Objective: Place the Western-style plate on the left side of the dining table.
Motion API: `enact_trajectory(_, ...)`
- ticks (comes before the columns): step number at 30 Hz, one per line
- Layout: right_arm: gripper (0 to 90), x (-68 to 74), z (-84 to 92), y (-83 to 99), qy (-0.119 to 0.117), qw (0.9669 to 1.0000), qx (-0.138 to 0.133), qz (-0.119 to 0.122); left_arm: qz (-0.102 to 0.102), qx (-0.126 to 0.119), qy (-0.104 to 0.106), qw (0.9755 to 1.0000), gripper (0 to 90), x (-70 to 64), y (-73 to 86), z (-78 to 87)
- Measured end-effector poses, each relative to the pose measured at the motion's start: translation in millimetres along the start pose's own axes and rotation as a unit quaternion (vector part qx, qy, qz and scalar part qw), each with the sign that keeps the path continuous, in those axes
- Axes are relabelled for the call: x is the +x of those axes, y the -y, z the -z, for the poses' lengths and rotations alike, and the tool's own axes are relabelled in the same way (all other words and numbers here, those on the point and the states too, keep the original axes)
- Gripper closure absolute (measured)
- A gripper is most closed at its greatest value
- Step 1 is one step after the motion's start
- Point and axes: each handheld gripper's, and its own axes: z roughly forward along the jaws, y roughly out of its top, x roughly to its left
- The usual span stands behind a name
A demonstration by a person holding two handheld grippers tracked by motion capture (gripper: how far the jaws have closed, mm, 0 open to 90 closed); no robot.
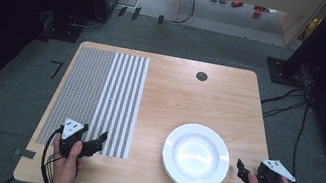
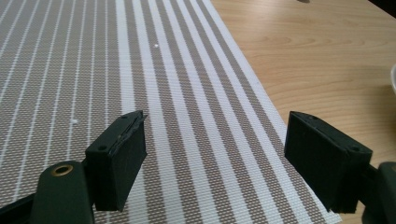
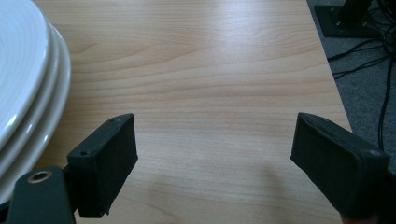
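Currently both idle, nothing gripped. Left hand-held gripper hovers over the near right corner of the striped placemat, jaws spread wide, mat weave visible between them in the left gripper view. Right hand-held gripper sits just right of the stack of white plates, jaws also released; the right gripper view shows bare counter between them, with the plate rims at the left edge.

Stack looks like three plates, near edge of the counter, right of centre, just apart from the mat.

My read: the step is picking the top plate and moving it onto the mat. To do it well:
- approach the rim from the right, low and level
- one jaw over, one under the top rim only, not the whole stack
- close firmly, glazed rim likely slips
- lift straight up before traversing
- left one can pin the mat edge or steady the stack
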Motion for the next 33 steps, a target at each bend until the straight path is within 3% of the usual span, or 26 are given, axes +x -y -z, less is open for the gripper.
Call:
enact_trajectory(10,14.3,11.4,3.3,-2.9,-0.016,0.9998,-0.014,-0.002,-0.008,0.004,0.021,0.9997,21.3,-23.8,-0.3,-8.7)
enact_trajectory(14,14.4,17.2,4.1,-4.3,-0.016,0.9997,-0.017,0.009,-0.009,0.005,0.027,0.9996,21.3,-30.5,-0.3,-11.1)
enact_trajectory(19,15.7,28.1,7.5,-6.2,-0.023,0.9993,-0.029,0.009,-0.022,0.011,0.038,0.9990,21.2,-49.4,0.3,-18.9)
enact_trajectory(23,16.8,32.9,10.1,-7.0,-0.008,0.9991,-0.038,0.015,-0.031,0.017,0.049,0.9982,20.8,-63.0,0.5,-24.6)
enact_trajectory(33,17.1,34.8,14.6,-8.9,-0.018,0.9984,-0.054,0.002,-0.052,0.034,0.074,0.9953,20.8,-92.3,5.9,-39.5)
